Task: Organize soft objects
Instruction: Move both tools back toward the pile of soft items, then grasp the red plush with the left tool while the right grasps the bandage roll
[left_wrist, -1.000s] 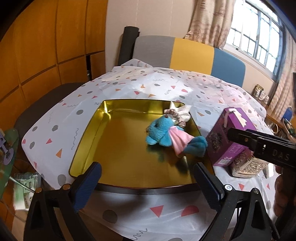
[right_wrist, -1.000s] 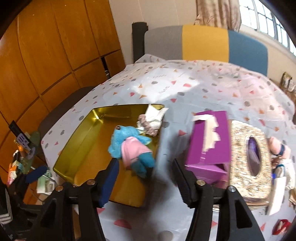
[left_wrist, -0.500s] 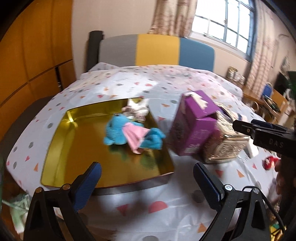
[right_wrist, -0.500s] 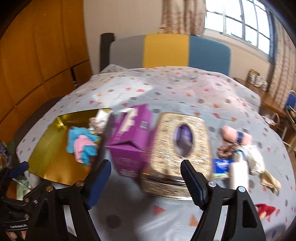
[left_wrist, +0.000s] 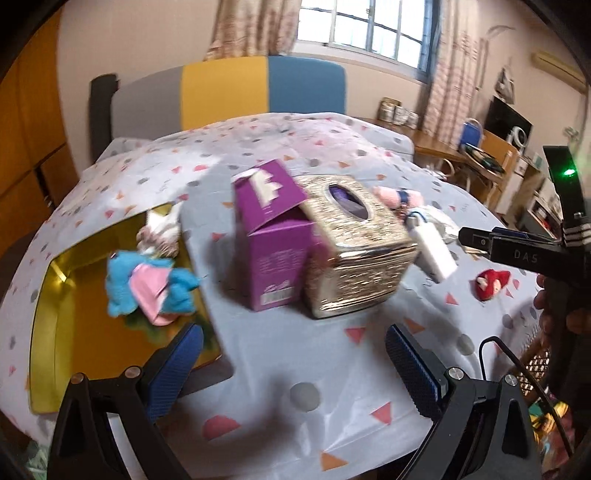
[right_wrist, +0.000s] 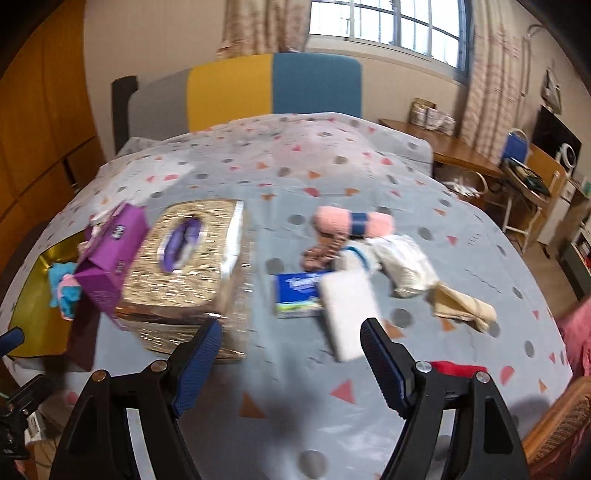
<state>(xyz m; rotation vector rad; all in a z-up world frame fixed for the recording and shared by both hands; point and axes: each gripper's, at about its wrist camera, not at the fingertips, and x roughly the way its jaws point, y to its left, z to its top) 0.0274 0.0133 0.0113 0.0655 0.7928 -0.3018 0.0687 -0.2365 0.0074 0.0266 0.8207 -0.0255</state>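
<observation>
Both grippers empty, jaws wide: left gripper (left_wrist: 293, 354), right gripper (right_wrist: 291, 347) just opened further. Blue plush toy (left_wrist: 147, 284) lying in gold tray (left_wrist: 55, 325) at left; pink rolled towel (right_wrist: 352, 221) far right of gold tissue box (right_wrist: 192, 266).

Patterned tablecloth (right_wrist: 314, 162) covers table (right_wrist: 413, 144)

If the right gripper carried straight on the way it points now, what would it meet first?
Probably the white rectangular block, which lies just ahead between the open right gripper fingers, partly over the blue tissue pack. Depth is hard to judge in this blurred fisheye view.
</observation>
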